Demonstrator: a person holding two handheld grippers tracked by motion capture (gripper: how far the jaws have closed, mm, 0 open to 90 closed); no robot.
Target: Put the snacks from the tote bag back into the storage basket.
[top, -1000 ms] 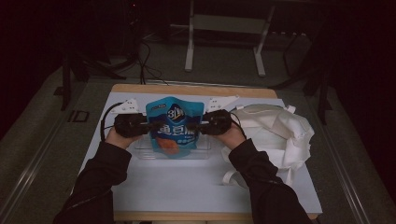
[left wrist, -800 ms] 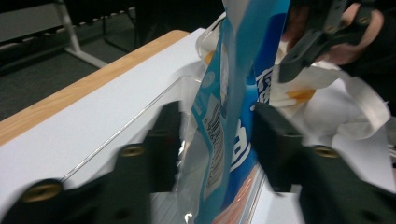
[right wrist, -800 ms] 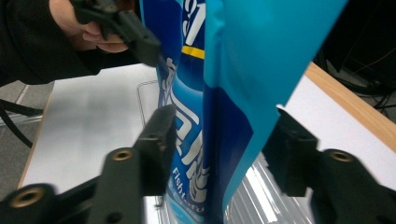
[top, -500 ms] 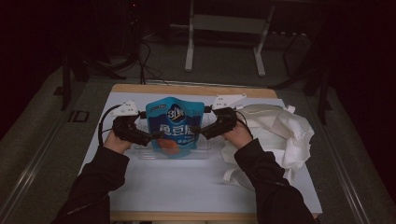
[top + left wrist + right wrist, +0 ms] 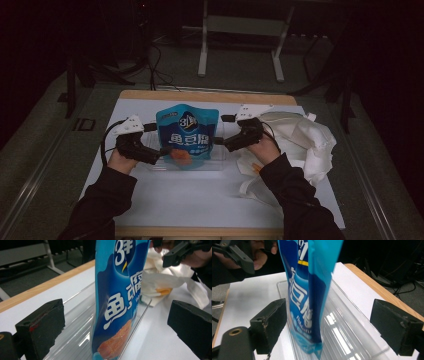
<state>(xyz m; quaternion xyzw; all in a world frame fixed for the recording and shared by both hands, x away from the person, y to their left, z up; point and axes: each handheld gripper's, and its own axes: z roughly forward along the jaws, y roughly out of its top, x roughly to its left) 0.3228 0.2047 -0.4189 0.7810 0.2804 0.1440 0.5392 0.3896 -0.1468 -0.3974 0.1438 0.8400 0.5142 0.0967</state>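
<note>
1. Hand-held gripper pair flanks a blue, glossy plastic snack pouch [image 5: 187, 132]: the left hand-held gripper [image 5: 161, 151] and the right hand-held gripper [image 5: 218, 141] have just been opening, and their jaws now stand apart with the pouch edges between them, pads clear.
2. Upright in a clear, shallow plastic tray [image 5: 216, 161] on the white-topped table [image 5: 200, 200], the pouch stands unaided; a crumpled white cloth bag [image 5: 300, 140] lies right of the tray.
3. Judged light, soft-walled and slick, the pouch would likely tip easily.
4. Best hold: the flat sealed side seams [image 5: 315, 290], pinched high, where film is stiffest.
</note>
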